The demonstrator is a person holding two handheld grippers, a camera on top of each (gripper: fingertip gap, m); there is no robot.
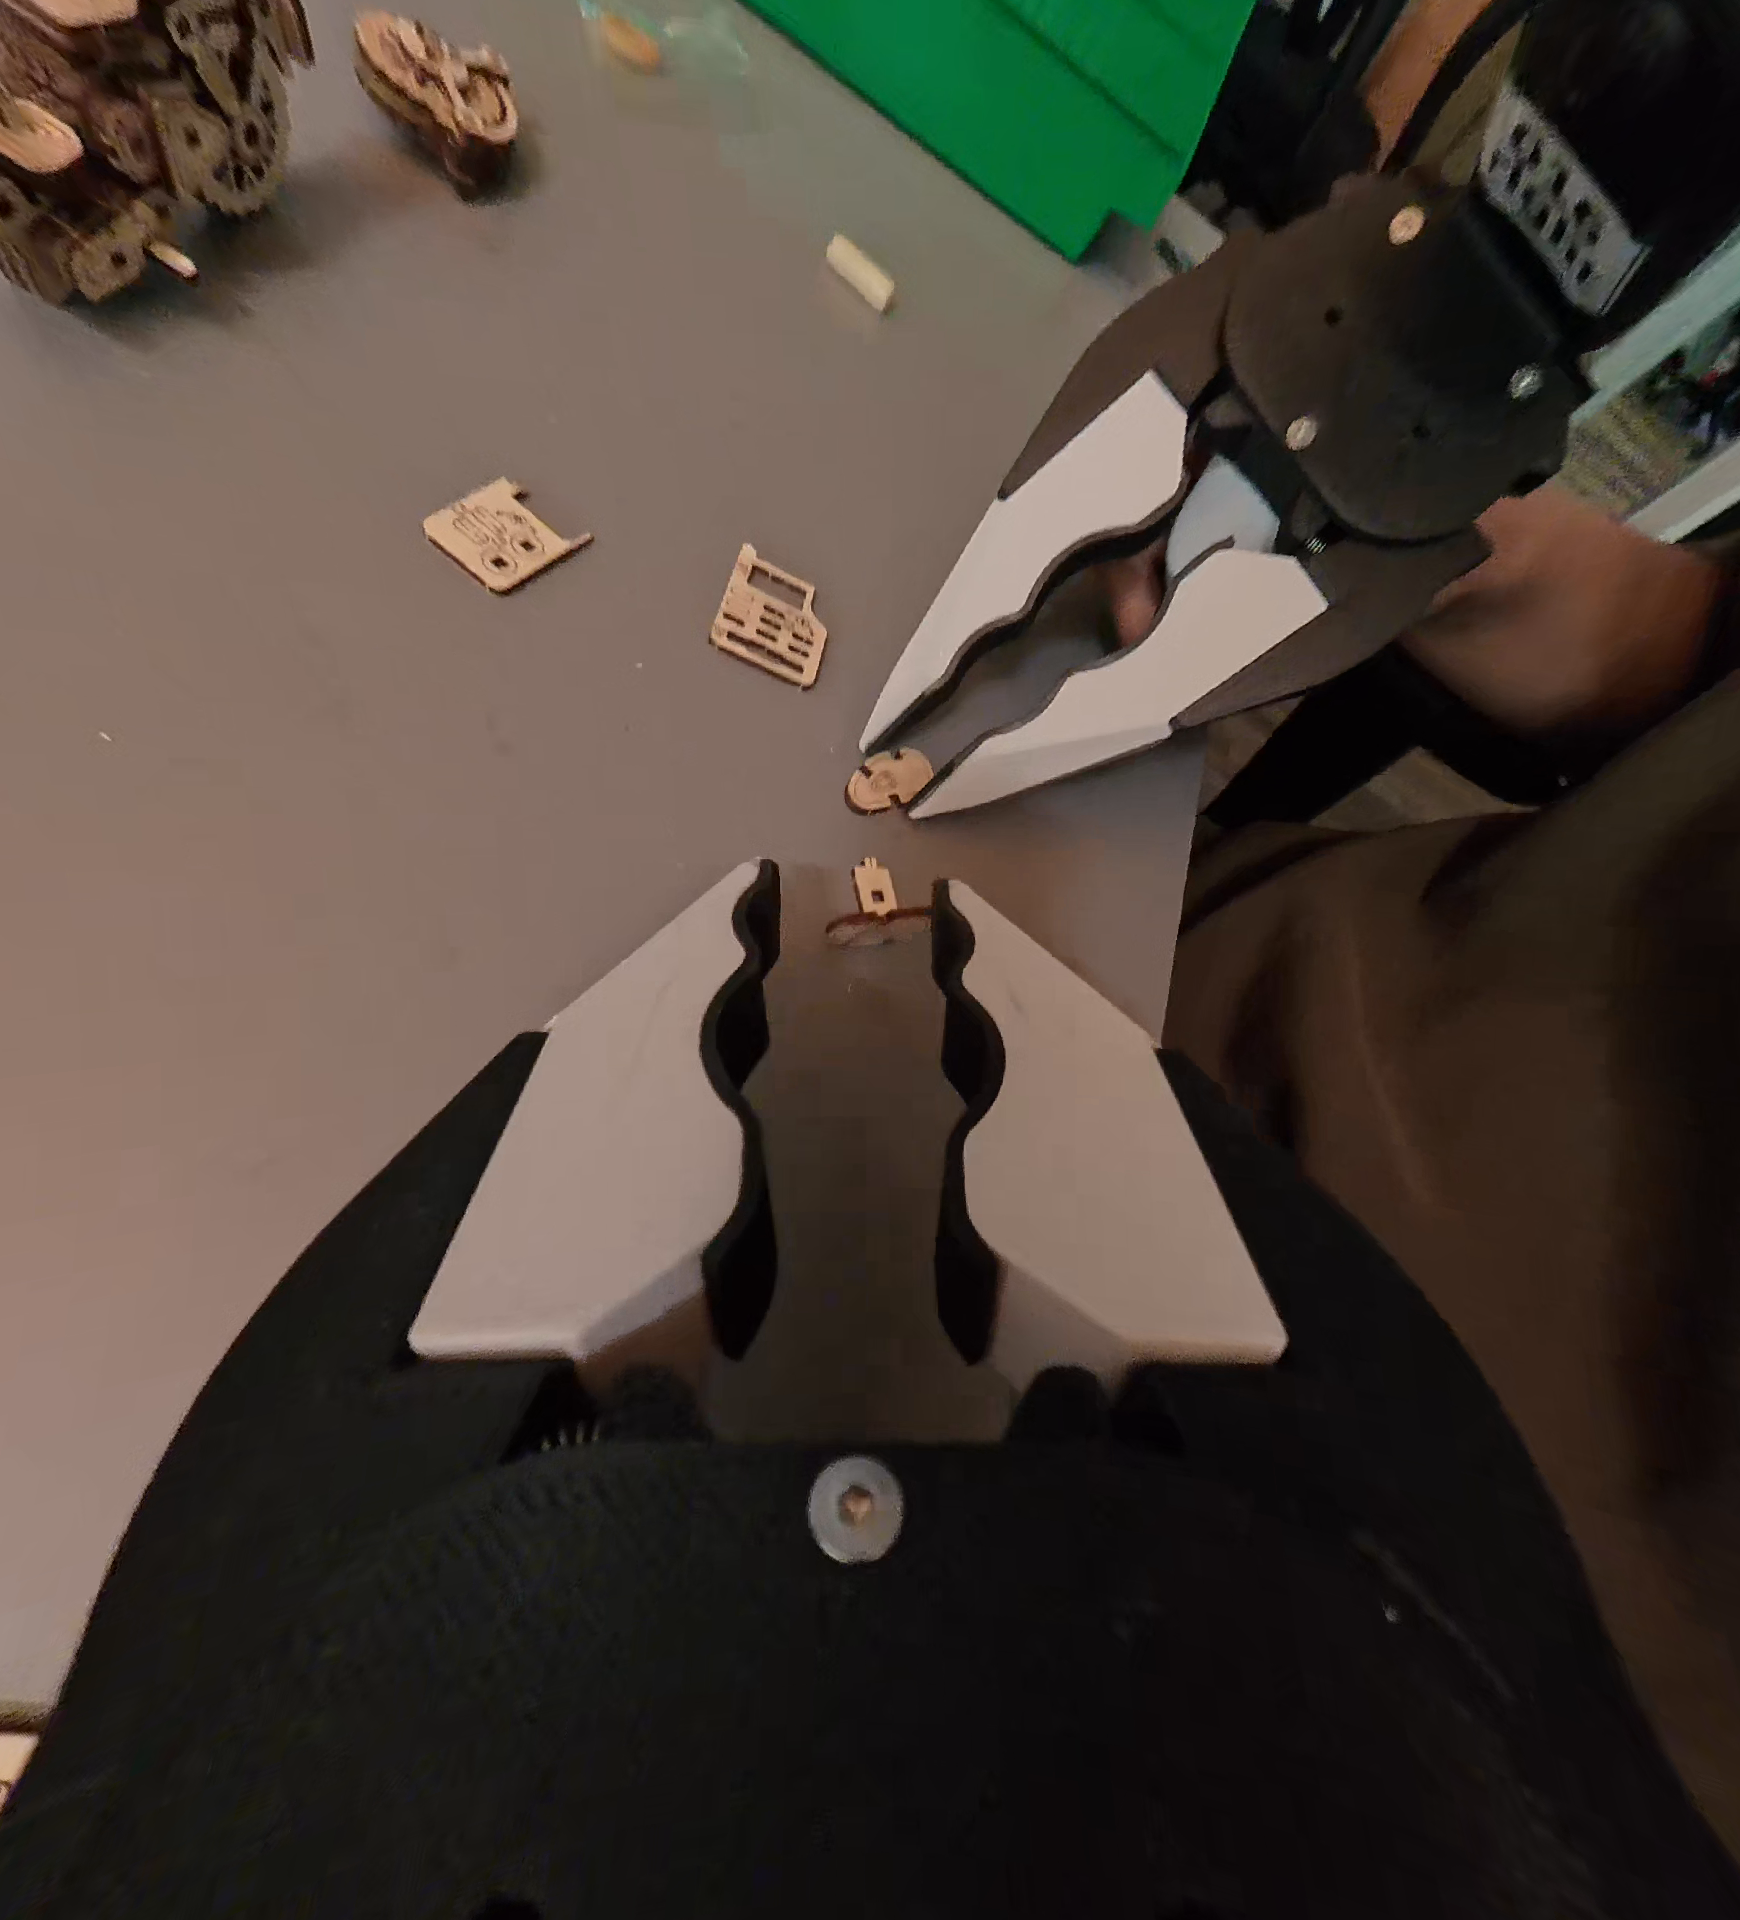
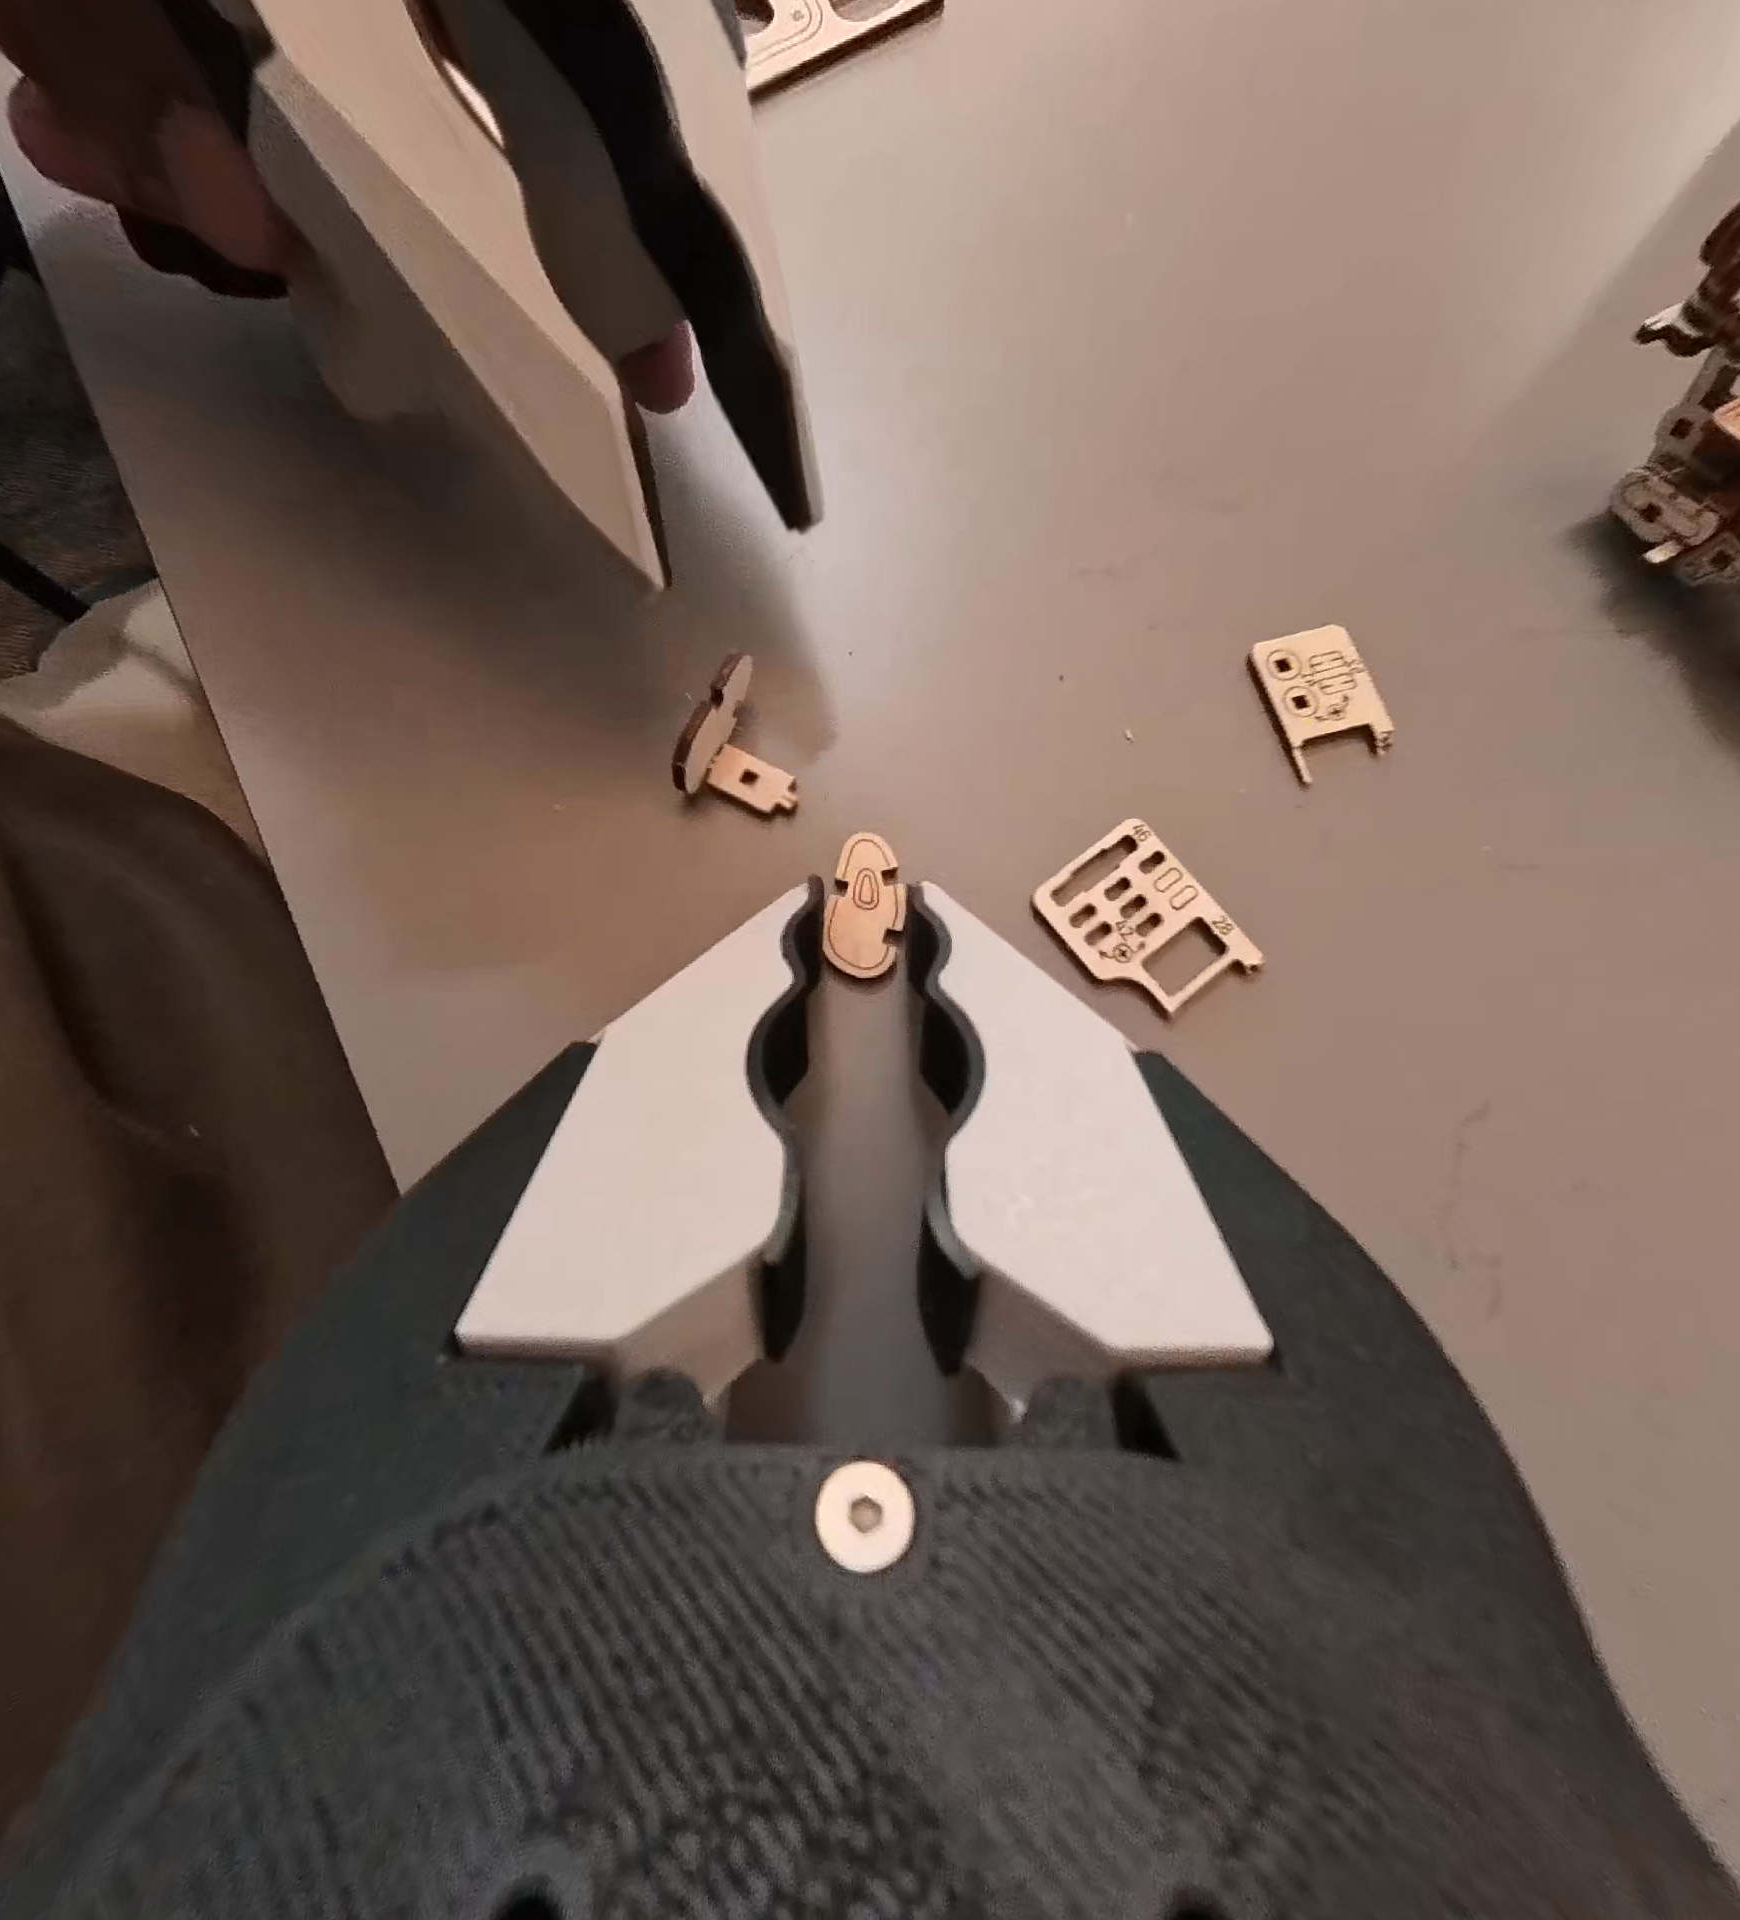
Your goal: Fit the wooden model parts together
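Right tool (image 2: 864, 902) around oval wooden piece (image 2: 860, 906)

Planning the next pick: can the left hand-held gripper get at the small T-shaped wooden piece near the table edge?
Probably yes: the left hand-held gripper is open, the small T-shaped wooden piece lies between its fingertips, nothing between.

Counter (image 2: 1261, 364): smooth, matt grey. Right tongs (image 2: 864, 899): matt pale-grey plastic fingers, black wavy inner pads; body black, rough ridged printed texture, one shiny metal screw (image 2: 864, 1536). Oval piece (image 2: 861, 914) between their tips: thin pale wood, dark burnt edges. Slotted plate (image 2: 1146, 930), just right: same wood, matt.
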